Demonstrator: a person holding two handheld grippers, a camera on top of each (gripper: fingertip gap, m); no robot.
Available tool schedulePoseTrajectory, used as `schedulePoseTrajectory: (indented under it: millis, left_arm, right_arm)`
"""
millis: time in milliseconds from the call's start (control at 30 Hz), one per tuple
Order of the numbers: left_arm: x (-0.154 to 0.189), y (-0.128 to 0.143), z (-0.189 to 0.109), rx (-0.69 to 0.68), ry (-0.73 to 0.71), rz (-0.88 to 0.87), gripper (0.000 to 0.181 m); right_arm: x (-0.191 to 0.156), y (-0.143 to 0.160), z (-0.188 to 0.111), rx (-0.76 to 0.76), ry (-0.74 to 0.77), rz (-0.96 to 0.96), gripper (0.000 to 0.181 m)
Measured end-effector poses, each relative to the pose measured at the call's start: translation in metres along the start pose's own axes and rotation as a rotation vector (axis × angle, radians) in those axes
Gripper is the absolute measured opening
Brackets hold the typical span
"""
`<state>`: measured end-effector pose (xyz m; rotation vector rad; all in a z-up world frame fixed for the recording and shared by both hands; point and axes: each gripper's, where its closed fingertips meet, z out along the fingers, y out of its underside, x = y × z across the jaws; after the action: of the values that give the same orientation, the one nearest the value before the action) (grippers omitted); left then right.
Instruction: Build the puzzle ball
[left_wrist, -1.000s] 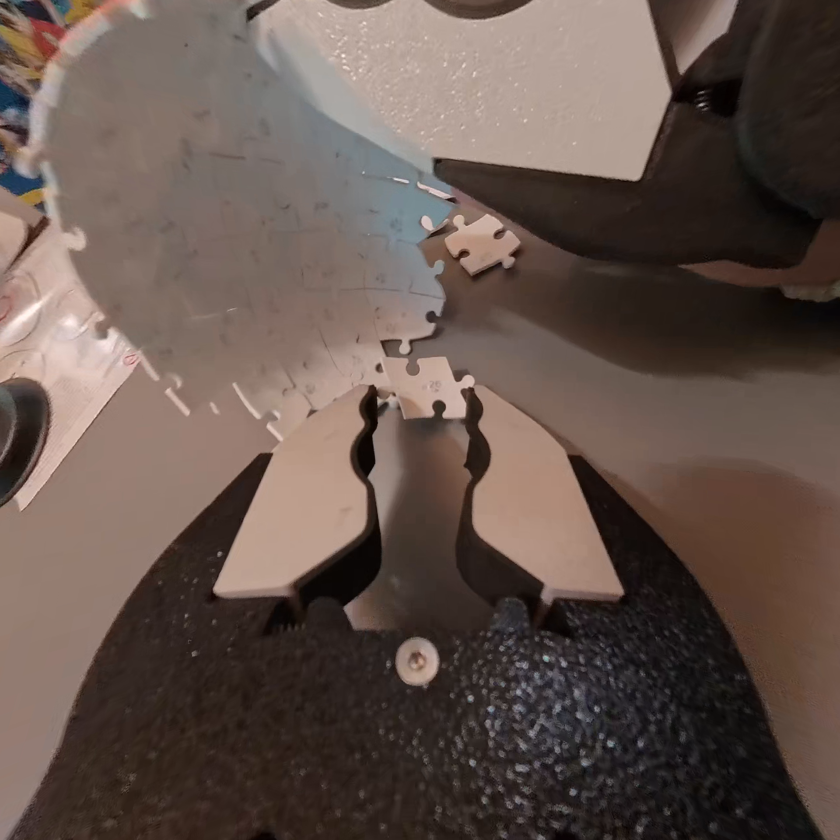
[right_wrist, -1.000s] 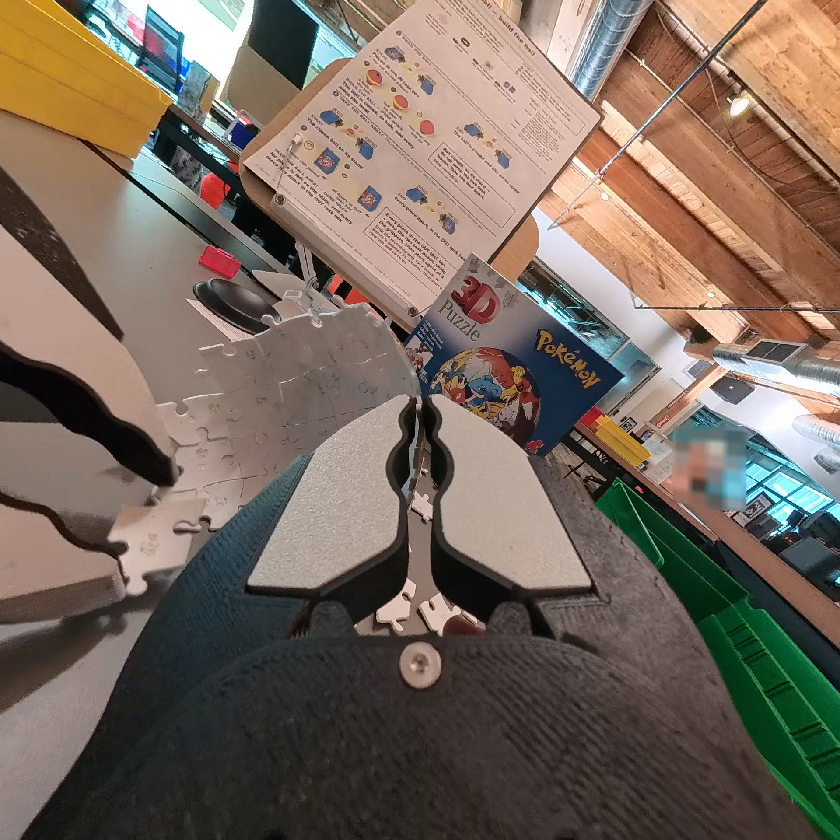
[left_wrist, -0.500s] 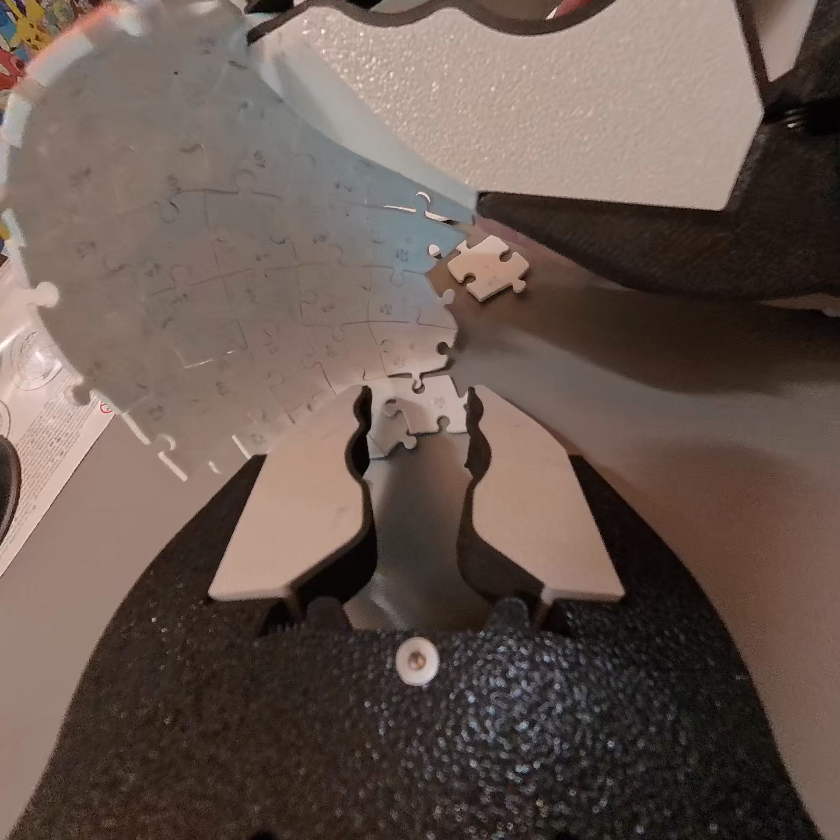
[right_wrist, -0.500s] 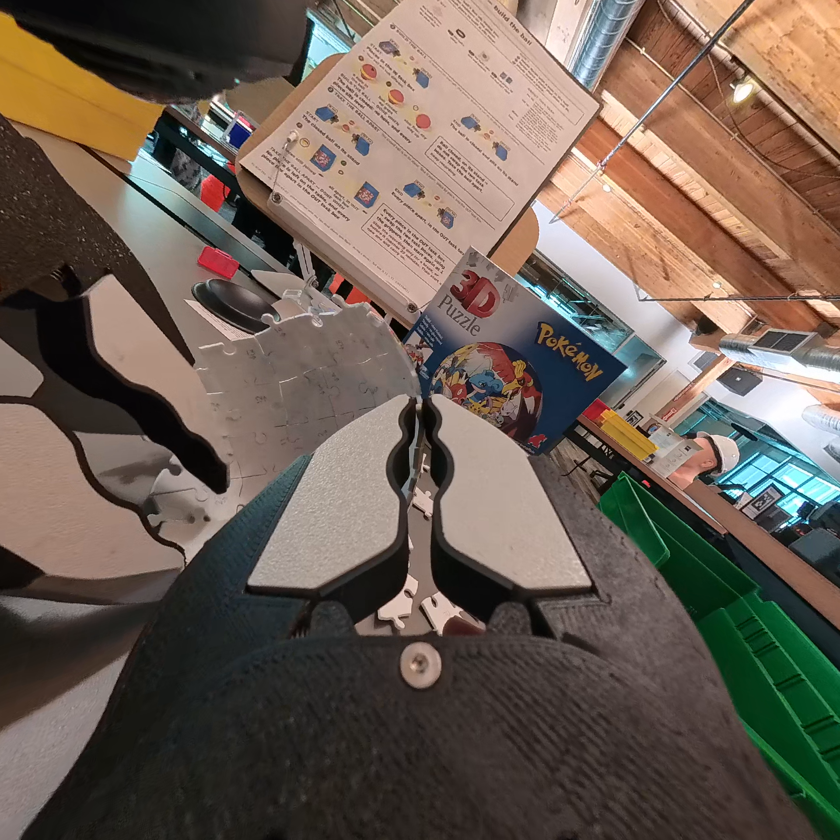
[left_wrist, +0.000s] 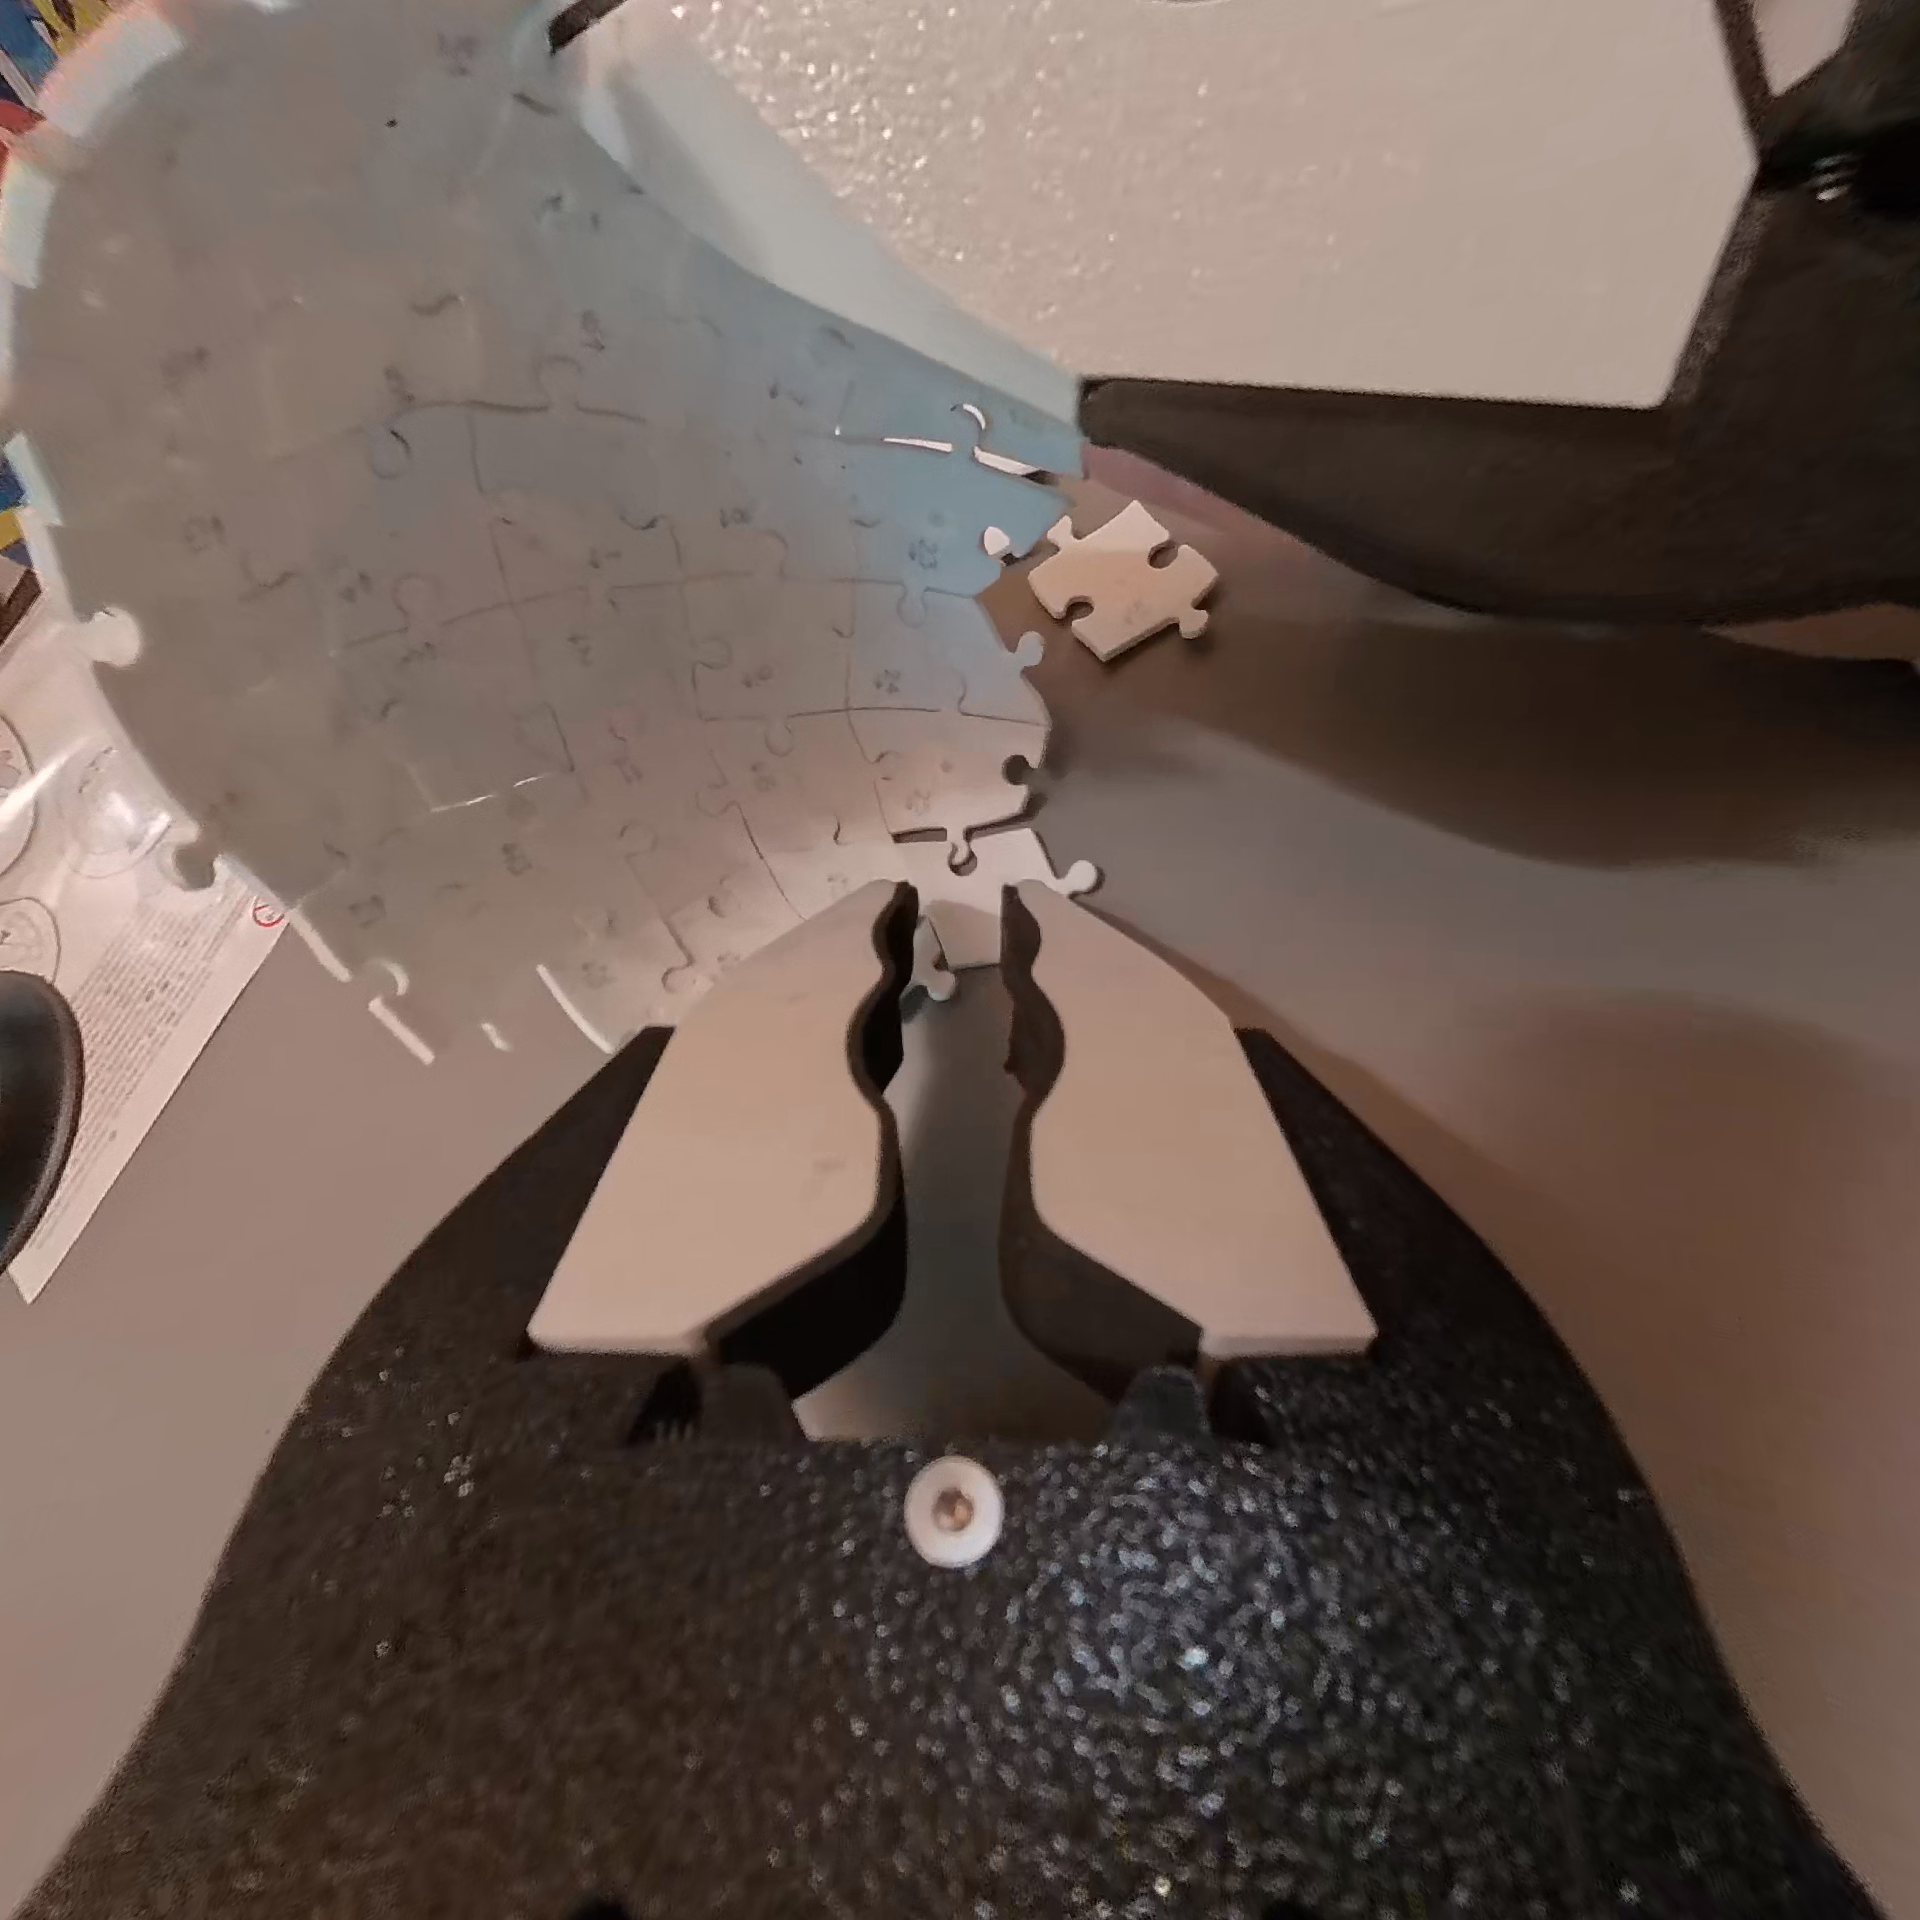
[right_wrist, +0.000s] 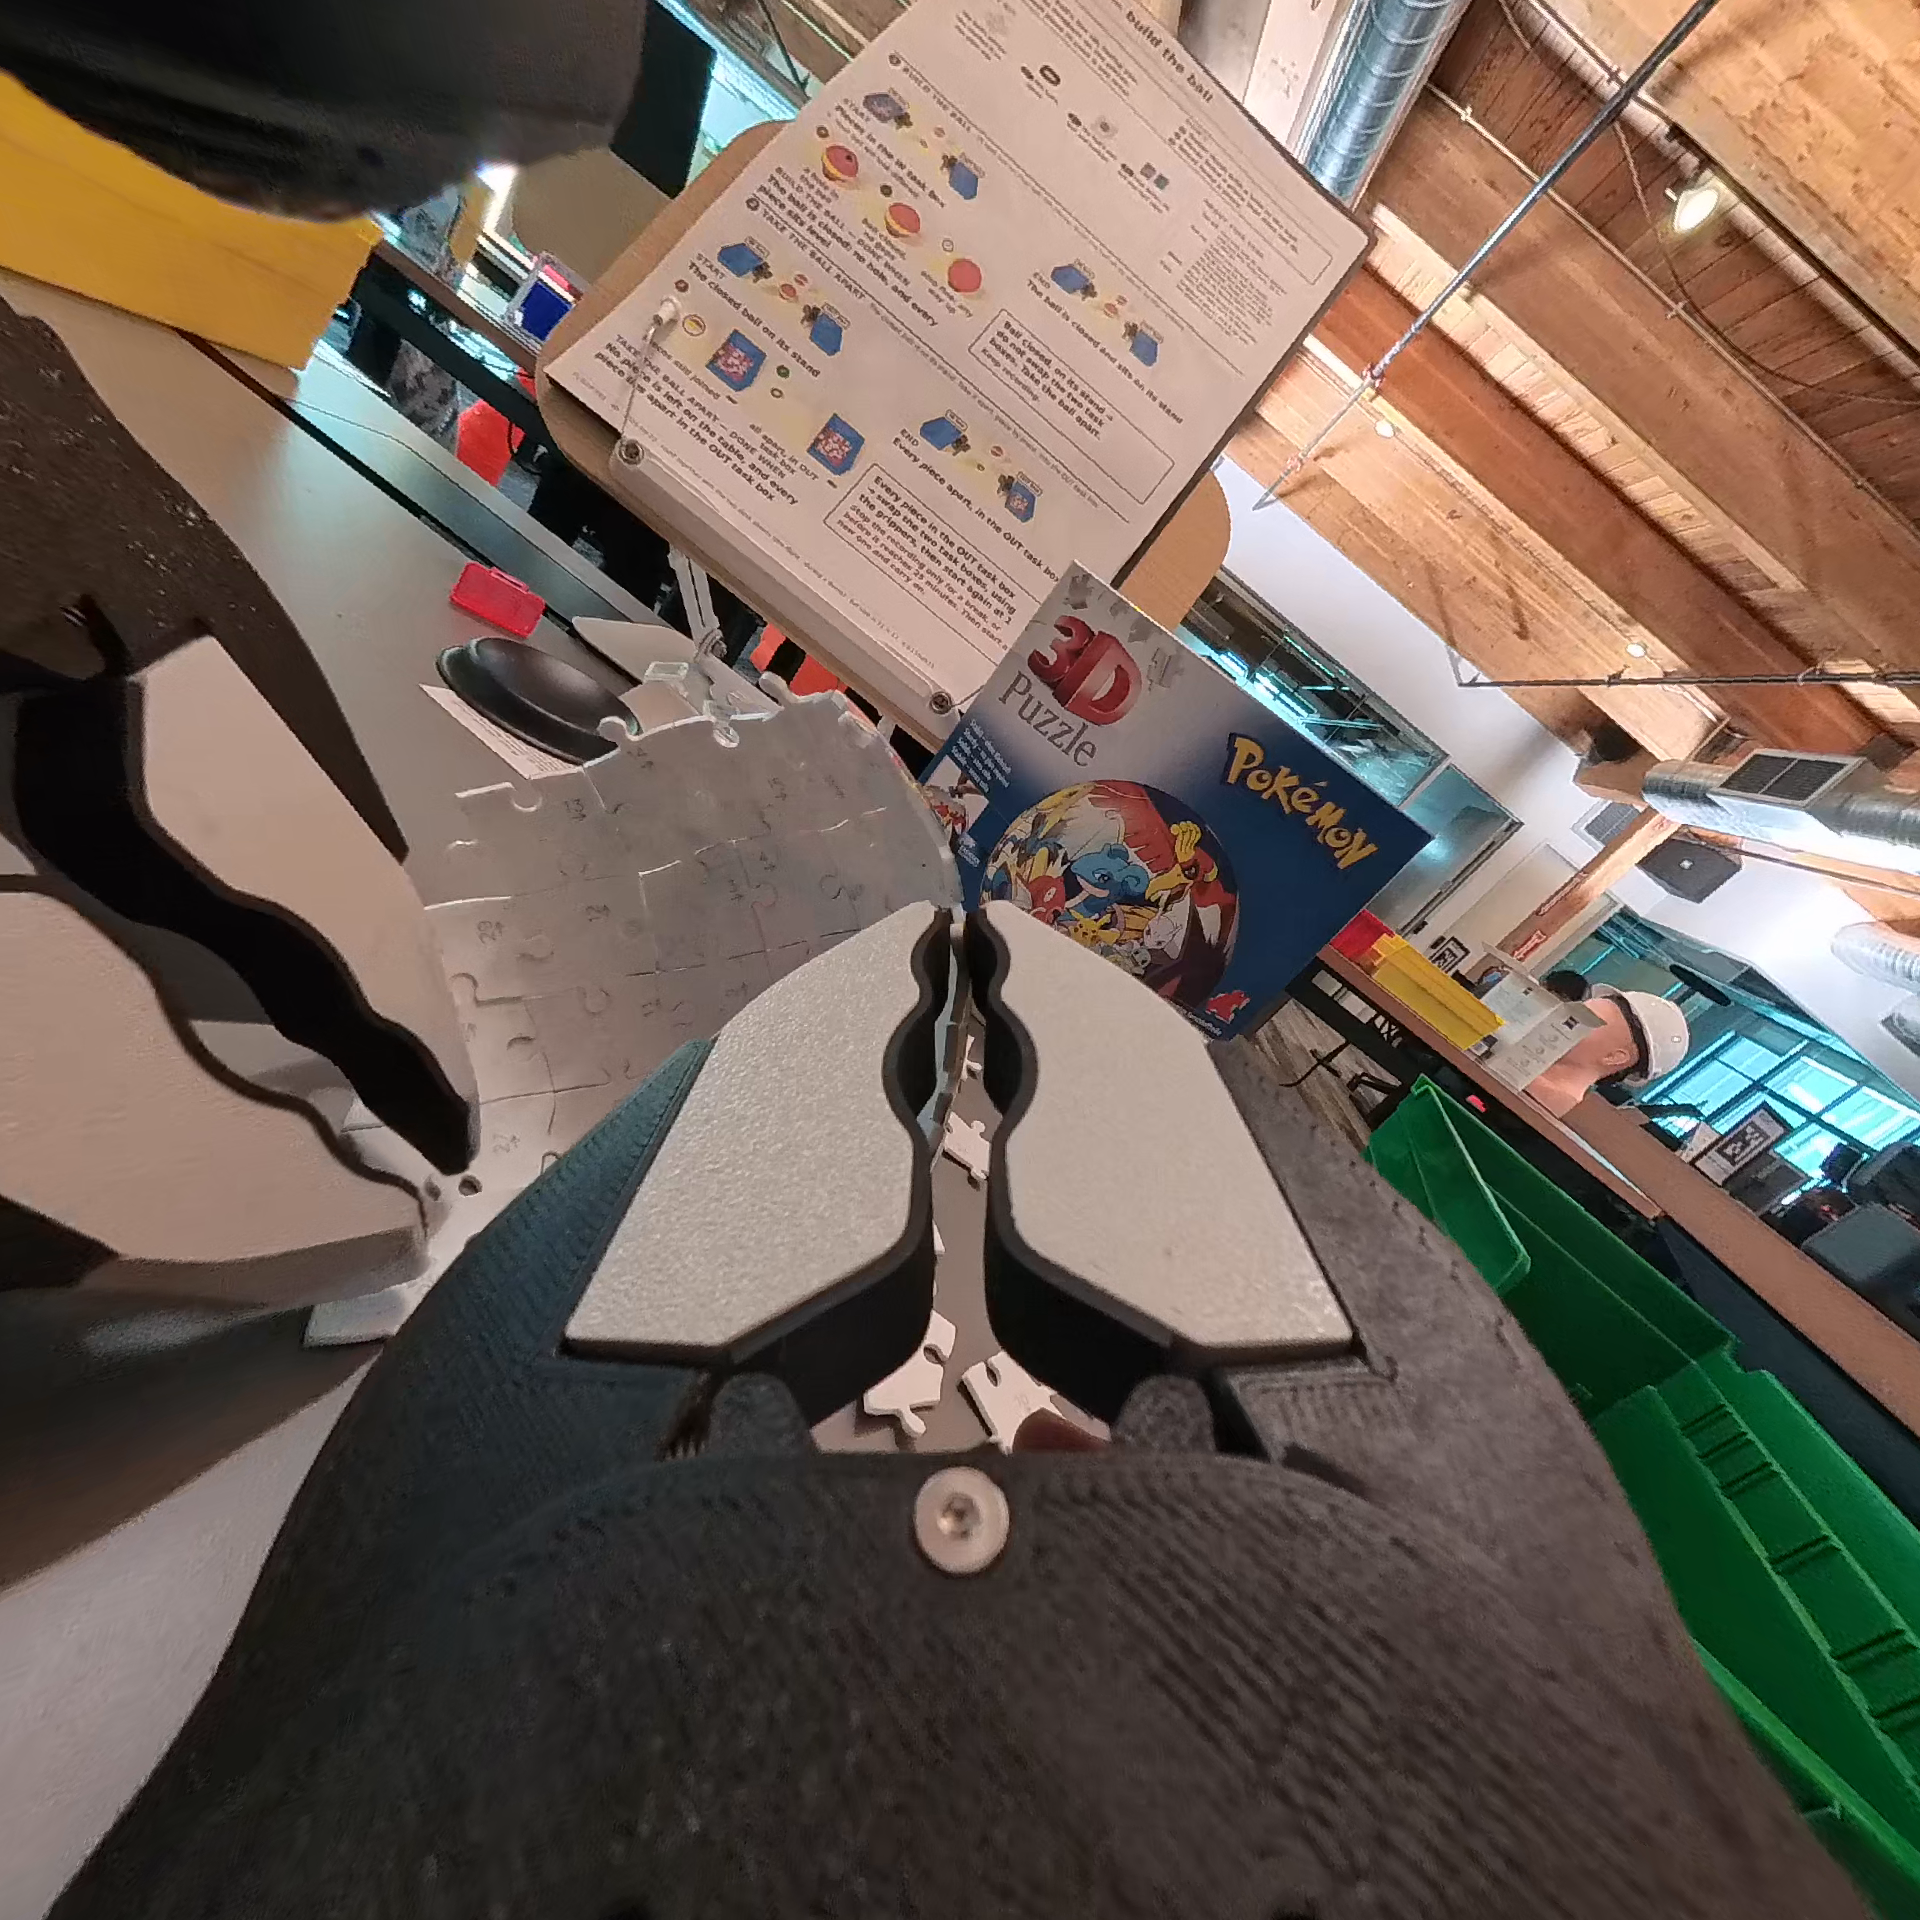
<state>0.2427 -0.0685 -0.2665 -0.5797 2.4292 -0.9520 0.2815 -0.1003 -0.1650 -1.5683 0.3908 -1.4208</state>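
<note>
The partly built puzzle ball shell (left_wrist: 520, 571) shows its pale grey inside, upper left in the left wrist view. My left gripper (left_wrist: 958, 899) is shut on a single puzzle piece (left_wrist: 1013, 868) and holds it against the shell's lower edge. My right gripper (right_wrist: 958, 920) is shut on the shell's rim and holds the shell (right_wrist: 675, 894) upright. Its white finger (left_wrist: 1247, 208) fills the top of the left wrist view. The left gripper also shows at the left of the right wrist view (right_wrist: 436, 1184). One loose piece (left_wrist: 1127, 592) lies on the table beside the shell.
A blue puzzle box (right_wrist: 1195, 821) and an instruction board (right_wrist: 966, 312) stand behind the shell. A black round stand (right_wrist: 530, 691) sits on a paper sheet (left_wrist: 135, 1039). Green bins (right_wrist: 1662, 1351) are at the right. Loose pieces (right_wrist: 961, 1143) lie under my right gripper. My right fingertips sit around 11 centimetres from my left ones.
My left gripper has narrowed onto the single piece and moved it up against the shell's lower edge. The right gripper has kept its hold on the shell.
</note>
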Motion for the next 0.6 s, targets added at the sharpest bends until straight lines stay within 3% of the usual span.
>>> schedulePoseTrajectory:
  millis: [367, 500, 600]
  left_arm:
    - [-0.002, -0.002, -0.001, -0.011, -0.023, -0.045, 0.000]
    - [0.010, -0.003, -0.013, -0.019, 0.054, -0.289, 0.000]
    - [0.019, -0.002, -0.010, -0.049, 0.063, -0.364, 0.001]
  right_arm:
    - [0.001, 0.001, 0.000, -0.002, 0.001, 0.005, 0.004]
    - [0.001, 0.001, 0.000, -0.002, 0.002, 0.009, 0.004]
    - [0.001, 0.000, 0.000, 0.000, 0.001, 0.010, 0.004]
